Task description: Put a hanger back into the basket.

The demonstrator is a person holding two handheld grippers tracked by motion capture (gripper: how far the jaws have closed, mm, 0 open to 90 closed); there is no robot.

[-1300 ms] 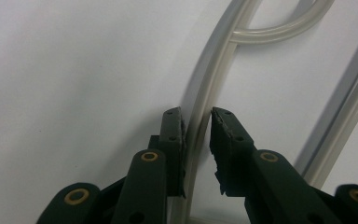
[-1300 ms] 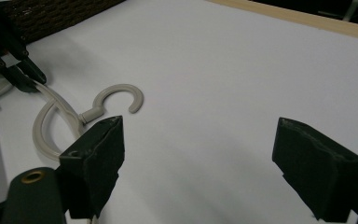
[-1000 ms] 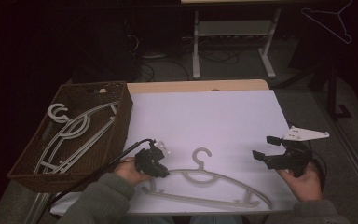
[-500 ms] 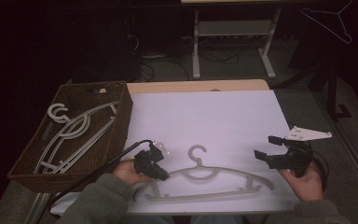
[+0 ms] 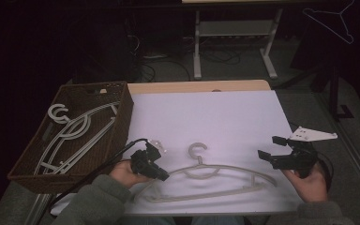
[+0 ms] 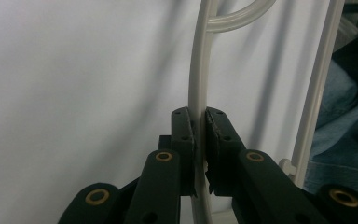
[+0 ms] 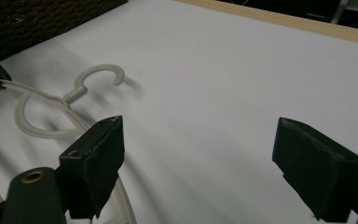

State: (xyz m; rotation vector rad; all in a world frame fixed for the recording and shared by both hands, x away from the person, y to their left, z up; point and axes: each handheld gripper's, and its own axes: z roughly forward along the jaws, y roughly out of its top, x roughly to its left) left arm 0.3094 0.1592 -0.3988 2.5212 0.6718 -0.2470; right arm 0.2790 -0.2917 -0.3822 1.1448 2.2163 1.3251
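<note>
The left gripper (image 6: 199, 140) has just been closing, and now its two black jaws clamp the thin pale arm of the cream plastic clothes hanger (image 5: 215, 180), one pad on each side of the bar with no gap left. In the left gripper view the bar runs straight up from between the pads to the curved loop under the hook. Compared with a second ago, the hanger has swung a little on the white table cover (image 5: 206, 117): its far shoulder now sits closer to the right gripper (image 5: 274, 152), and its hook points up the table, roughly midway between the two hands.

That right gripper hangs just above the cover near the hanger's right tip, jaws spread wide with nothing between them; in the right gripper view the hook and loop lie ahead and to the left of its open pads.

Further out, the dark woven wicker basket (image 5: 122, 101) stands at the table's left edge with several more pale hangers (image 5: 70, 136) lying inside it.

To my eye the grip on one end is now secured, so the hanger is ready to be lifted or turned. The next move probably calls for the right jaws to come in on the other shoulder; a one-sided hold on so thin a bar could let it pivot.
</note>
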